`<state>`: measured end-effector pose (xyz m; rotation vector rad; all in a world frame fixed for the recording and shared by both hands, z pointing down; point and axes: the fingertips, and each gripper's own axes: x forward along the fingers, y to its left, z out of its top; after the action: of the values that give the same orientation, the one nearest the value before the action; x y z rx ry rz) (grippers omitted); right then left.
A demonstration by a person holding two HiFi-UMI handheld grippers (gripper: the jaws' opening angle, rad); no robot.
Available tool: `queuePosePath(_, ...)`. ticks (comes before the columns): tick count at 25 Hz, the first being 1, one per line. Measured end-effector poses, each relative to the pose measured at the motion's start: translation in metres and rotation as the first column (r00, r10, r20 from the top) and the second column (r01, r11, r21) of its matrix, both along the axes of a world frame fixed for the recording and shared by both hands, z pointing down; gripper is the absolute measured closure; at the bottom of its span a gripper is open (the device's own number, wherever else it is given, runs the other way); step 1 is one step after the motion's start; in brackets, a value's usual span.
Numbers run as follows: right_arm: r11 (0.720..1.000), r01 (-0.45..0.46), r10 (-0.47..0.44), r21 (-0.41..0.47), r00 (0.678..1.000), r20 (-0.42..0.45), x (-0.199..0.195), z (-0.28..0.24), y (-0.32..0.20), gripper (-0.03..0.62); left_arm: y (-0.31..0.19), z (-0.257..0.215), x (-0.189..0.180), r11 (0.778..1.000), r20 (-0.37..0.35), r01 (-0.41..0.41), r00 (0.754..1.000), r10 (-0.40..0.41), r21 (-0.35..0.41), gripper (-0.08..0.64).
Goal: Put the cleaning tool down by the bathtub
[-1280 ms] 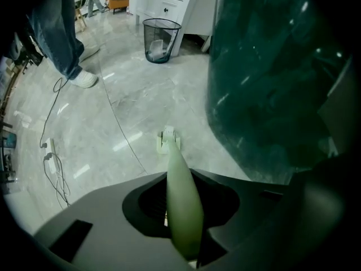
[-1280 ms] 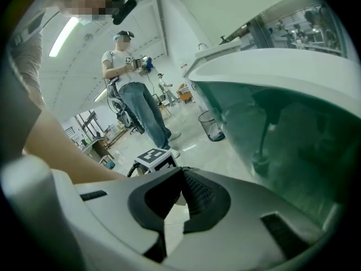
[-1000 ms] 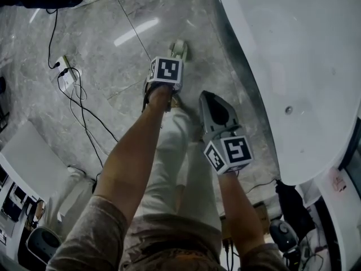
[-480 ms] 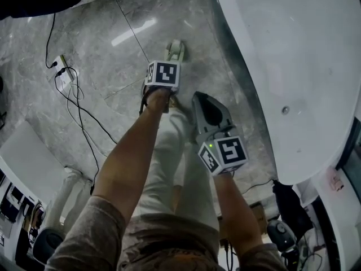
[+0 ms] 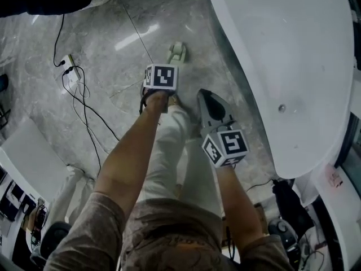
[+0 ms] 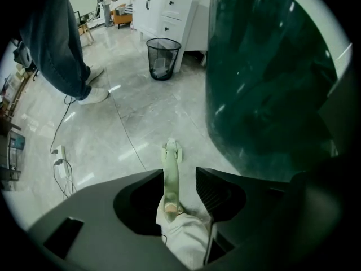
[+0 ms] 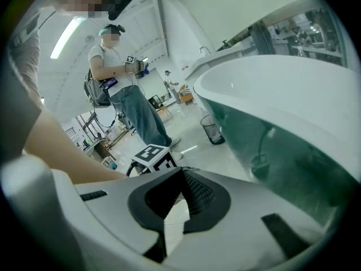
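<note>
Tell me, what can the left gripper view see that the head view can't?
Only the left gripper view: a black mesh wastebasket and white cabinets. Only the head view: the white inside of the bathtub, with its small round metal fitting. Both: the green cleaning tool lying on the marble floor beside the bathtub, plus a power strip.

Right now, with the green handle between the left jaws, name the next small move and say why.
Probably draw the left gripper straight back off the cleaning tool. Its jaws are opening, pads clear of the handle, and the tool's head rests on the floor beside the bathtub, so the put-down looks done.
</note>
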<state>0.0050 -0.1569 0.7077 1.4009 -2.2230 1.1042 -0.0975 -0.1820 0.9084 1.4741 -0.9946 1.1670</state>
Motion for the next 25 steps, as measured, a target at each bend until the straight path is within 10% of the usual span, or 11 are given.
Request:
queuePosePath(9,1.0,0.002,-0.002,0.01,1.0,0.022,-0.004,-0.08,0.017,0.594,0.015,-0.121,-0.016,0.996,0.011,0.04,0.999,-0.041,0.075,0.558)
queuePosePath(25,0.992,0.065,-0.074,0.107,0.994,0.083,0.013,-0.256,0.067,0.594,0.073,-0.369,0.003,0.947,-0.198,0.122,0.978,-0.064,0.298,0.558)
